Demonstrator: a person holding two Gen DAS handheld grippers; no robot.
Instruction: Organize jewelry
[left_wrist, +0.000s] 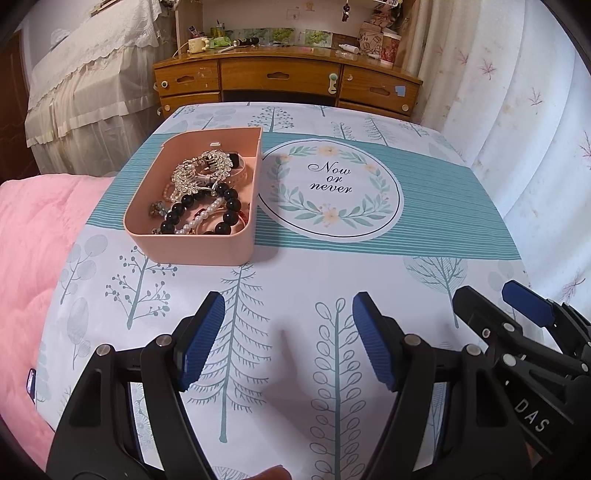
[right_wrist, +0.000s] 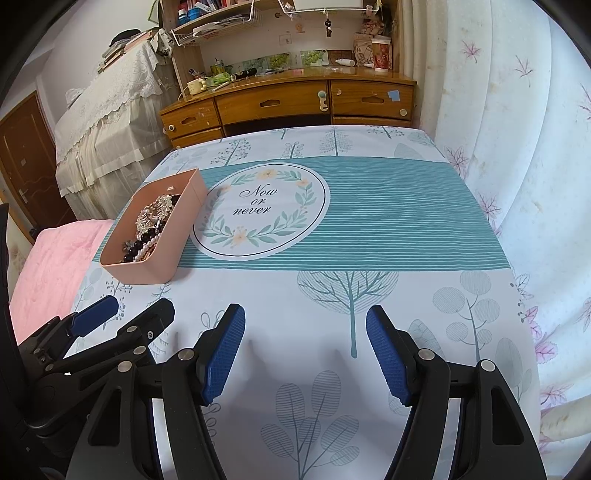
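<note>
L view shows inside my pink box (left_wrist: 199, 236): black beads (left_wrist: 225, 206), pearls. Left gripper (left_wrist: 288, 339) & right gripper (right_wrist: 306, 354) wide open, holding nothing.

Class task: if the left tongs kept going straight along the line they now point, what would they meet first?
Most likely the bare tablecloth just ahead of the open left tongs; the pink jewelry box sits off to the left of that line.

Your two wrist cameras: side by side, low over the bed (left_wrist: 369, 266), angled down; both share the pink tray (left_wrist: 192, 243) and the wooden desk (right_wrist: 288, 99) beyond.
</note>
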